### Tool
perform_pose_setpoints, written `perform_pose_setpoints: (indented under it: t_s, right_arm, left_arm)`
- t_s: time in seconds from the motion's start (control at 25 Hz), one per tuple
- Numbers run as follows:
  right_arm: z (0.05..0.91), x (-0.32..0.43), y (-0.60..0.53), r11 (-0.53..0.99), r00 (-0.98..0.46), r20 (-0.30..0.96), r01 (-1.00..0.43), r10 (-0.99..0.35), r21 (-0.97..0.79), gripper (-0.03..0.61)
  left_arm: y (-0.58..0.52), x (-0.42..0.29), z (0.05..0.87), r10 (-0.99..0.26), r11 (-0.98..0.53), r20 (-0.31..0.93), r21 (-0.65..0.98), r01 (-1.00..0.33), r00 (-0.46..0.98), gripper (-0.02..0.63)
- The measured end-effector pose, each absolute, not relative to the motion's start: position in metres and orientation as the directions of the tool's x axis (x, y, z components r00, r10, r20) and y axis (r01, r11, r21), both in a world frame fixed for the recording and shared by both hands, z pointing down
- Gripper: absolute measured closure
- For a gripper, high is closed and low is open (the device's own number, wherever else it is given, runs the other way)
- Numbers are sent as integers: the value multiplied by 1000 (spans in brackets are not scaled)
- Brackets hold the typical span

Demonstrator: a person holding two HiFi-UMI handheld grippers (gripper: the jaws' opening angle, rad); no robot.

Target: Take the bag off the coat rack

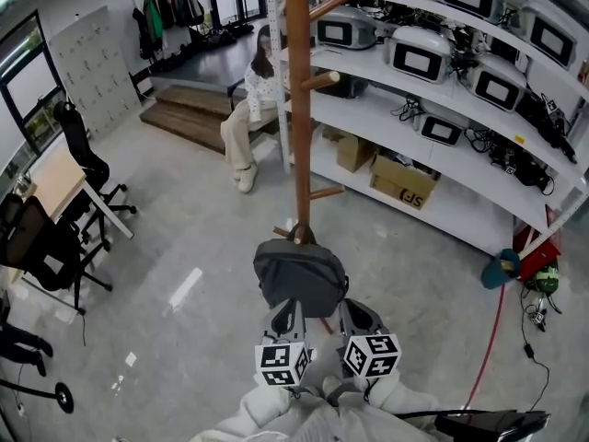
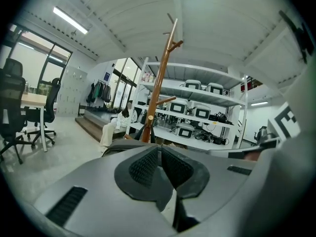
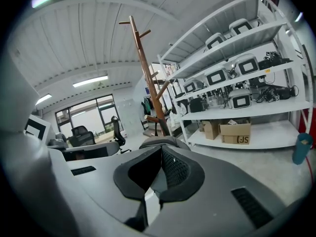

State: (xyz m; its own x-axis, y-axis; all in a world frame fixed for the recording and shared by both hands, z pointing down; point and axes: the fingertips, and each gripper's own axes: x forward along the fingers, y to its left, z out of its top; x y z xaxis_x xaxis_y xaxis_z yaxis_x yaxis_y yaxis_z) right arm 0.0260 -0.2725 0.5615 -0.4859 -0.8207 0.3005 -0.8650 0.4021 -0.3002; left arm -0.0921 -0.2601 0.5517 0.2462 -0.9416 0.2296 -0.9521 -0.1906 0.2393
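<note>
A dark grey bag [image 1: 299,274] hangs by its loop from a low peg of the tall brown wooden coat rack [image 1: 298,109]. Both grippers sit just below the bag, side by side with their tips close under it. My left gripper [image 1: 287,311] is shut, with its textured pads together and nothing between them [image 2: 159,149]. My right gripper [image 1: 355,309] also has its pads meeting at the tip [image 3: 161,149] and holds nothing. The bag's top shows just past the jaws in both gripper views [image 2: 116,144] [image 3: 163,141], and the coat rack pole [image 2: 160,83] [image 3: 145,68] rises behind it.
White shelving [image 1: 442,90] with monitors, cables and cardboard boxes [image 1: 402,180] stands right of the rack. A person in white [image 1: 250,109] sits on wooden steps behind it. A desk [image 1: 55,178] and black office chairs [image 1: 83,155] are at the left. A red cable [image 1: 488,339] runs on the floor at the right.
</note>
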Motion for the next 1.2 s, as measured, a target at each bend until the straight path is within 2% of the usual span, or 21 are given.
perform_pose_setpoints:
  t_s: [0.28,0.36,0.52,0.76,1.0,1.2]
  right_arm:
    - [566,33,-276,391,-476,317,-871,-820,-297,566]
    - [568,37,-277,381,-468,324,-876,-822,-297,566]
    - [573,46,-279,363,-452,339,-884,-825,-295,566]
    - [583,55,-275,335,-431,371,-894,-822,-296,566]
    - [597,60,-271,312,-416,407,-902,-813,-298,566]
    - [611,57,-263,304,-415,437,-903,-798,-303,566]
  left_arm:
    - [-286,-107,565,-940,-196,248,170,-966,235,605]
    - [-294,-114,570,-939,-187,257,173,-967,228,562]
    - [-313,-130,577,-946,-166,253,163,-973,203,525]
    - [-332,-144,587,-950,-175,242,115,-978,198,434]
    - [-353,-142,605,-933,-262,259,-16,-965,249,342]
    - [-379,-153,617,-924,-311,278,-143,-940,264,310]
